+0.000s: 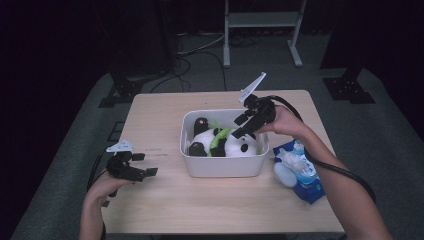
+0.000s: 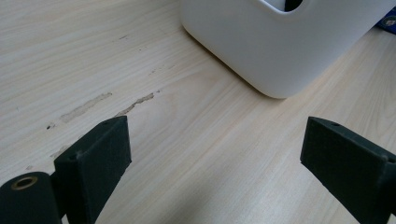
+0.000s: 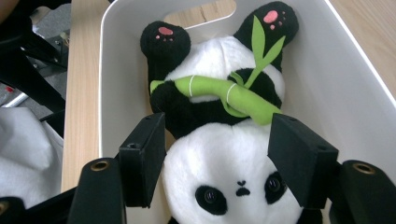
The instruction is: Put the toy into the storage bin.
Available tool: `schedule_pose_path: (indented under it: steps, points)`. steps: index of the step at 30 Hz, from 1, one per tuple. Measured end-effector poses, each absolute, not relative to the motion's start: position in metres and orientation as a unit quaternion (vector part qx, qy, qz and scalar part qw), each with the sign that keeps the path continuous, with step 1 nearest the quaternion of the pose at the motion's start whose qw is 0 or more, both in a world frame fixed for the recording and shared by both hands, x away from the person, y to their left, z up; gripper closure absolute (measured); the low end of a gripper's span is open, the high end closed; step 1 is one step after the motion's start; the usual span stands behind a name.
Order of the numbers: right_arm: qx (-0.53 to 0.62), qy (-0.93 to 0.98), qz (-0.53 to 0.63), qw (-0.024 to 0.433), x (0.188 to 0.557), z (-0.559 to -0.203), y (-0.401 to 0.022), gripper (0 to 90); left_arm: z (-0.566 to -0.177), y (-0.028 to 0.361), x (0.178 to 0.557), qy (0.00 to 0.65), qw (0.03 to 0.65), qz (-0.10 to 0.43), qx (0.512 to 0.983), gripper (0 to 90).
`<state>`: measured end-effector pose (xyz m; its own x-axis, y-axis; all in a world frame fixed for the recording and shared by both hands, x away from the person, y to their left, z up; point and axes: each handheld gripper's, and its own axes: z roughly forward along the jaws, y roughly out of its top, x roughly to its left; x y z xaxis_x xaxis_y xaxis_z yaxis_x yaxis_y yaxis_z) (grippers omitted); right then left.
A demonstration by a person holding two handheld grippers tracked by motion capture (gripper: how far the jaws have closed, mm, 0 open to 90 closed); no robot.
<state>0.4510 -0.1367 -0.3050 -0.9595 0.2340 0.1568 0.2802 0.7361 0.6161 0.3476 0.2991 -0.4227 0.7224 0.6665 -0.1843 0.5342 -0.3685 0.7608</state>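
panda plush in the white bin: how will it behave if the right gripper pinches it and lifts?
The panda plush looks soft and stuffed, so the pads would probably sink in and its limbs sag. It seems light for its bulk. Its furry fabric should grip well, not slip. The right gripper hangs open above it; the green bamboo may flop about.

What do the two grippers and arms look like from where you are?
Both grippers, left and right, are black, each with two flat, blocky jaws and a pale grey three-cornered plate on top. A thick black cable trails from the right one along the forearm. The forearms are bare, with no sleeves in sight.
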Motion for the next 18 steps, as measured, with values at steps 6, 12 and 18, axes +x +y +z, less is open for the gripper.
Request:
schedule_pose_path:
  steps: [6, 12, 18]
  points:
    - [-0.144, -0.928, -0.341, 0.031, 0.449, -0.301, -0.144, 35.5, -0.423, 0.298, 0.348, 0.364, 0.427, 0.077, 0.824, 7.4]
    - [-0.15, -0.927, -0.343, 0.025, 0.445, -0.297, -0.153, 35.2, -0.424, 0.298, 0.348, 0.365, 0.425, 0.075, 0.825, 7.4]
    - [-0.158, -0.925, -0.346, 0.02, 0.441, -0.295, -0.163, 35.0, -0.425, 0.296, 0.349, 0.363, 0.424, 0.073, 0.826, 7.4]
